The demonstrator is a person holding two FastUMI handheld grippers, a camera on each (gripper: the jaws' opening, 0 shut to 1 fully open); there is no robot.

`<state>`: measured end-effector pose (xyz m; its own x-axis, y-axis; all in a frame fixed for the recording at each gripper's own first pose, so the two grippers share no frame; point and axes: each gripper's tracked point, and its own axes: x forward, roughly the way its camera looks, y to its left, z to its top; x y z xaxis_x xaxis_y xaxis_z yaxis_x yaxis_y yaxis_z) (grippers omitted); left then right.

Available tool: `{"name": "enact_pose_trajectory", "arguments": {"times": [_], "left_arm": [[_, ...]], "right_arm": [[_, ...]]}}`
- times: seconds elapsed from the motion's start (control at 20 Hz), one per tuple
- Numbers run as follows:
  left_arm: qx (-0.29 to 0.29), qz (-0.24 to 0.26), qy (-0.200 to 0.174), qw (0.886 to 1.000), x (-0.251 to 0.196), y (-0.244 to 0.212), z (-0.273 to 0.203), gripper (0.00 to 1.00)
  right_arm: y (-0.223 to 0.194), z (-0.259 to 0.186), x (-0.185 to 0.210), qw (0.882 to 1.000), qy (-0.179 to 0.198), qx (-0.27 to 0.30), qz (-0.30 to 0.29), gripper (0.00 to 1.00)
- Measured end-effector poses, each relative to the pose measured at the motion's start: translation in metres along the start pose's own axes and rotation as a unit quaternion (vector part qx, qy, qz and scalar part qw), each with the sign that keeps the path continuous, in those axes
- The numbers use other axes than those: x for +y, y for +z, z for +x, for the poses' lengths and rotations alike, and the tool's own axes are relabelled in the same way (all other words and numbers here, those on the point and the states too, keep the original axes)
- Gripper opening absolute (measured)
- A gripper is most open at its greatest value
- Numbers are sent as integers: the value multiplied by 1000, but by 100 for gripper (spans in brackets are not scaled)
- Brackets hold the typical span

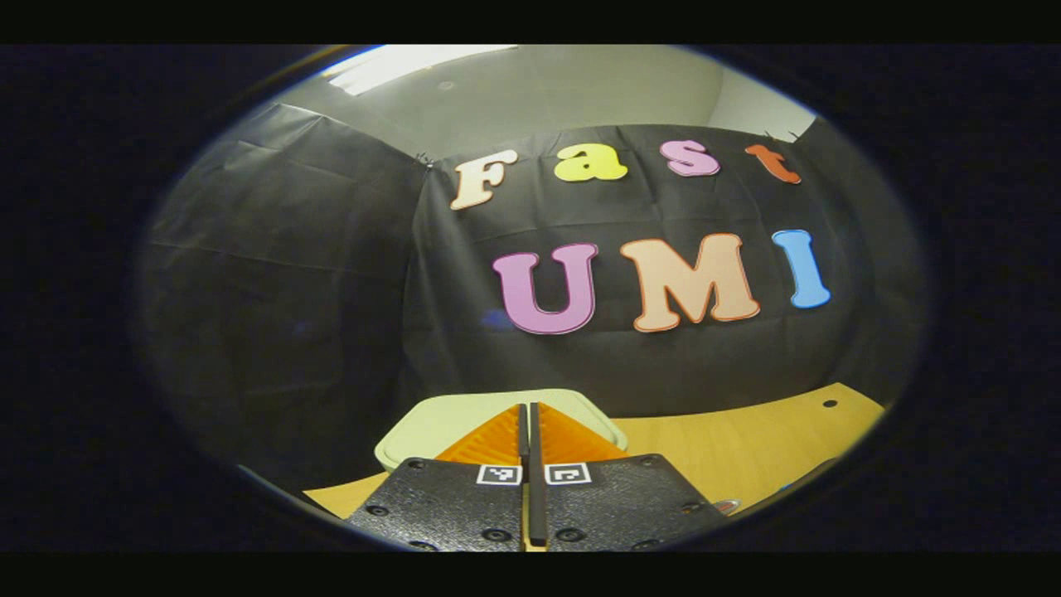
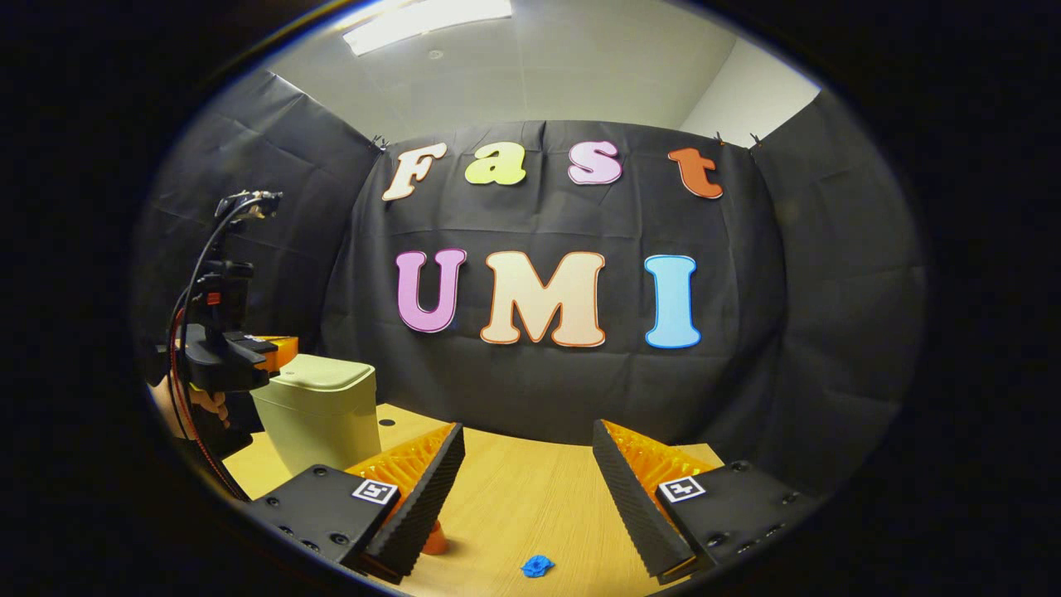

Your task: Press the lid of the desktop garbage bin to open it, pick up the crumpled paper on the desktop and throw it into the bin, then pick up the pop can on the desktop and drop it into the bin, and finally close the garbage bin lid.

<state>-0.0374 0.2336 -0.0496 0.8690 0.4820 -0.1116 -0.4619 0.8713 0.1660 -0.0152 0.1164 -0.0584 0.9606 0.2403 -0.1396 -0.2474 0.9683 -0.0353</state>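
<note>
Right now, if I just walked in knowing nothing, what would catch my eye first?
Probably the pale green bin with its lid down, standing at the left of the wooden table. The left gripper, held by a hand, sits over the lid, its fingers closed together. Nearer, the right gripper gapes open above the table, with a small blue scrap lying below it.

black cloth walls (image 2: 829, 274) | wooden table (image 2: 530, 497) | ceiling light (image 2: 427, 21)
</note>
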Motion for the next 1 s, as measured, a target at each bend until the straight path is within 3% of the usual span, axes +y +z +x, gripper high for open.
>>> {"name": "enact_pose_trajectory", "arguments": {"times": [0.35, 0.45, 0.55, 0.75, 1.0], "left_arm": [[52, -23, 2, 998, 10, -40, 10, 0], [44, -23, -1, 999, 8, -39, 12, 0], [48, -51, 3, 998, 9, -44, 10, 0], [17, -33, -12, 999, 10, -36, 6, 0], [4, -56, -60, 997, -13, -22, -2, 0]], "right_arm": [[-10, -1, 4, 1000, -9, 20, 10, 98], [-12, -1, 6, 999, -8, 25, 17, 98], [-14, 0, 8, 999, -7, 27, 19, 98], [-19, 1, 6, 999, -8, 32, 28, 98], [-18, 11, -6, 999, -8, 39, 24, 98]]}}
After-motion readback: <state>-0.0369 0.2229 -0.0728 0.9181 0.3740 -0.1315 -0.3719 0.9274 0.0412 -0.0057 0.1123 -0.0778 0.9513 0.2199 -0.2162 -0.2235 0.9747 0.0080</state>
